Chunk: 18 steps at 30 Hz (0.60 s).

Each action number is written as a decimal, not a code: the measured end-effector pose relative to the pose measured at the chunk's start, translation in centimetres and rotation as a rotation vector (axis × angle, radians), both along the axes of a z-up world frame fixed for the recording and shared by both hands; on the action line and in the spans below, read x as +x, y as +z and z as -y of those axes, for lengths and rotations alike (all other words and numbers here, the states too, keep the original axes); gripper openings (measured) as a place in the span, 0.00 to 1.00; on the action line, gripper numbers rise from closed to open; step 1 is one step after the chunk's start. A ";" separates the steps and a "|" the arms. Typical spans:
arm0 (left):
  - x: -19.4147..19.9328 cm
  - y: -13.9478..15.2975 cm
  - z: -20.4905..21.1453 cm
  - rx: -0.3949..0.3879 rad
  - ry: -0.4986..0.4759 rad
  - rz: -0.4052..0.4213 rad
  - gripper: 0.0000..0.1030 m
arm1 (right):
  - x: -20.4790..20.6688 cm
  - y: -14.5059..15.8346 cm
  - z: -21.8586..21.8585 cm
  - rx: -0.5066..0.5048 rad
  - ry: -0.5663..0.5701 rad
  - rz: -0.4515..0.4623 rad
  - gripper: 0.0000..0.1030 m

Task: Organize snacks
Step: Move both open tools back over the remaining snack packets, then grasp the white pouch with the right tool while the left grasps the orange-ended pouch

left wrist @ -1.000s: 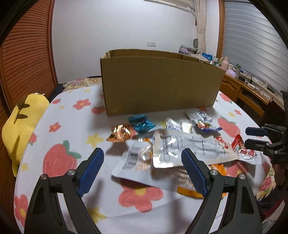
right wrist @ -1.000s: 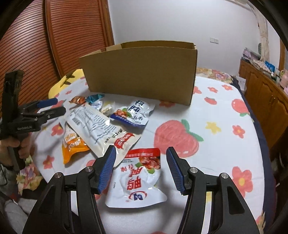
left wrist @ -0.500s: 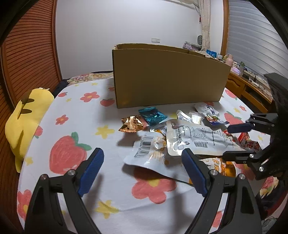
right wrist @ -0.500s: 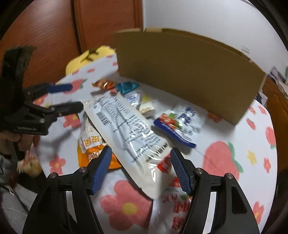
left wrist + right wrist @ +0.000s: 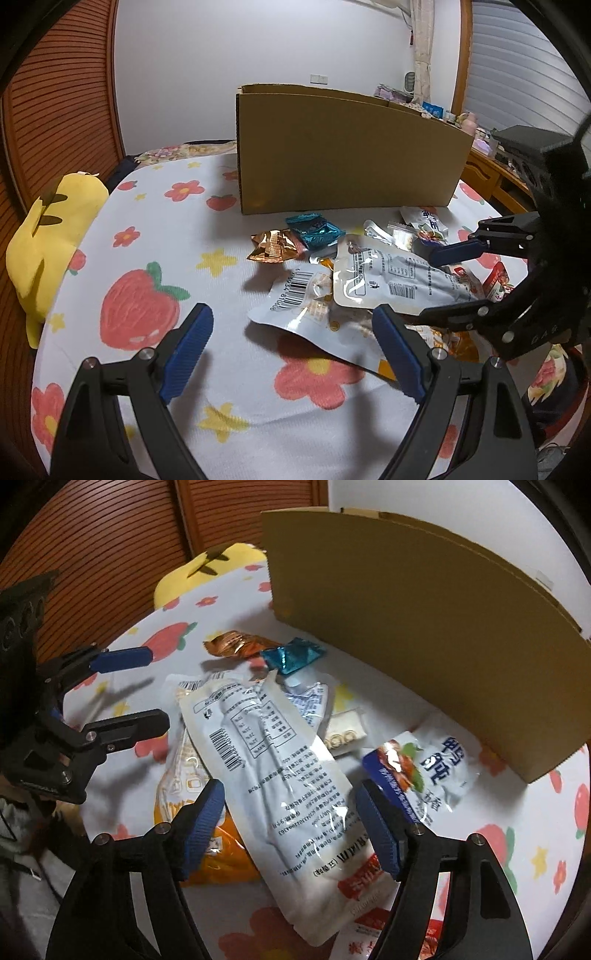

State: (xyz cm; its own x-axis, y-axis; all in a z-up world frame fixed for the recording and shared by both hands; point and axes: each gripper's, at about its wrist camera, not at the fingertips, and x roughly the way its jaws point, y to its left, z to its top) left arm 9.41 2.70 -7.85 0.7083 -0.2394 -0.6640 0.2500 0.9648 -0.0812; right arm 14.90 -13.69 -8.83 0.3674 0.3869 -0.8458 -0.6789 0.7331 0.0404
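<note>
Several snack packets lie on a flowered cloth before a cardboard box (image 5: 347, 162); the box also shows in the right wrist view (image 5: 424, 620). A long white pouch (image 5: 280, 775) lies on an orange-and-white bag (image 5: 192, 805). It also shows in the left wrist view (image 5: 391, 280). My right gripper (image 5: 291, 830) is open, its jaws either side of the white pouch and just above it. My left gripper (image 5: 295, 350) is open and empty, over the cloth just left of the orange-and-white bag (image 5: 295, 306). A copper packet (image 5: 273, 245) and a teal packet (image 5: 316, 230) lie near the box.
A blue-and-white packet (image 5: 421, 768) and a small clear packet (image 5: 343, 731) lie right of the pouch. A red-and-white packet (image 5: 373, 934) lies under its near end. A yellow plush (image 5: 48, 236) sits at the cloth's left edge. A wooden dresser (image 5: 491, 177) stands at the far right.
My right gripper has swung left from the red-and-white packet and come in low over the long white pouch. My left gripper has drifted left and back a little. No packet has moved.
</note>
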 end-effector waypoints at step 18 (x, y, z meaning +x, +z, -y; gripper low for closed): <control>-0.1 0.2 -0.1 -0.020 0.001 -0.003 0.86 | -1.3 1.1 0.0 -0.027 0.017 0.083 0.30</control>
State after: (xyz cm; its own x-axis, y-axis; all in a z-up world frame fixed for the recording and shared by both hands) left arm 9.31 2.84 -7.64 0.7068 -0.2519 -0.6610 0.2486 0.9633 -0.1013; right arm 13.59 -13.64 -7.69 0.4304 0.3709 -0.8229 -0.6916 0.7214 -0.0365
